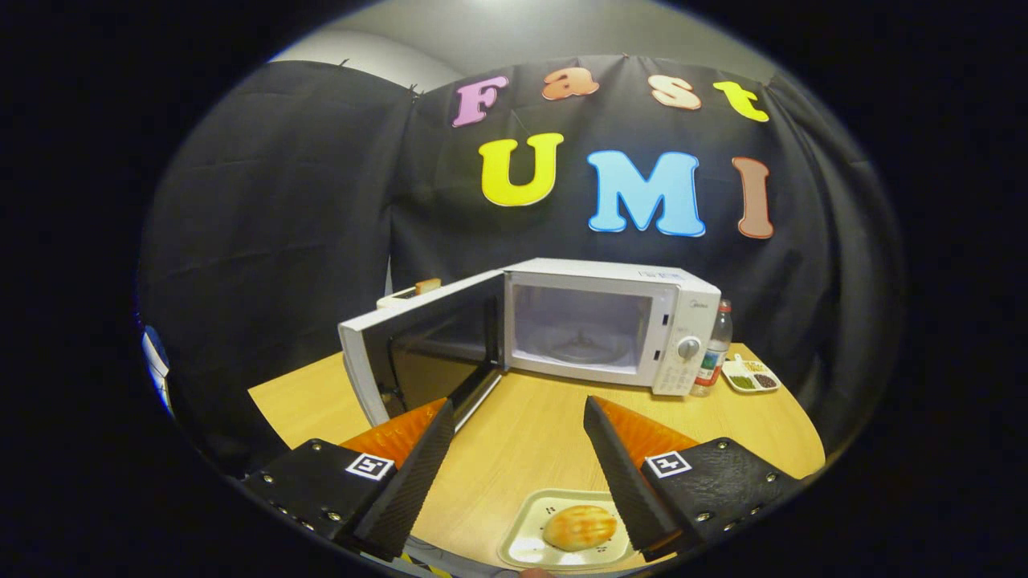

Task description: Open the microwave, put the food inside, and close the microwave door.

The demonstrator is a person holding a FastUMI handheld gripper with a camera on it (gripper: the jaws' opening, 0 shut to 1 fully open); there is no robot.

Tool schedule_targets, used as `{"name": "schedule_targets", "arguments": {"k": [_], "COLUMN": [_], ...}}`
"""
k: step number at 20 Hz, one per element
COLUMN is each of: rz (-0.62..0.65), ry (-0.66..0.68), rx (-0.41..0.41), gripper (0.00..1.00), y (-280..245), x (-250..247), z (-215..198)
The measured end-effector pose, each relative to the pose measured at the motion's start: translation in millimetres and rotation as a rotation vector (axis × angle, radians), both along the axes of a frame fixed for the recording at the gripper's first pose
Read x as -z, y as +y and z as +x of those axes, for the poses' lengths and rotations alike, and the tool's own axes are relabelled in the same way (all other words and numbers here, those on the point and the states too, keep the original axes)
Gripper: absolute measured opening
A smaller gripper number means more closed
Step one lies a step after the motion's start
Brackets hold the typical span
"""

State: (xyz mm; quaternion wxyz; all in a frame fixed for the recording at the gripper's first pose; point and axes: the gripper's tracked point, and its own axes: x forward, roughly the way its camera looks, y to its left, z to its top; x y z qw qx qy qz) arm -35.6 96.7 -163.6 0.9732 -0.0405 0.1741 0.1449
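One step of the task looks done already: on the wooden tabletop (530, 433) the microwave (610, 325) stands with its door (422, 345) swung wide open and the cavity bare. The jaws of the gripper (518, 470) are spread wide and hold nothing, and the bun (580, 527) lies on a small tray (522, 542) low between them. I judge the step in hand is picking up the food, so the next move calls for lowering over the bun and closing gently on it.
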Motion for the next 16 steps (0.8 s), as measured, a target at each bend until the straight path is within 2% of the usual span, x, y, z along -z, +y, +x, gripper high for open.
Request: {"name": "schedule_targets", "arguments": {"k": [16], "rz": [-0.078], "ry": [0.327], "rx": [0.100], "gripper": [0.99], "y": [-73], "x": [135], "z": [-27]}}
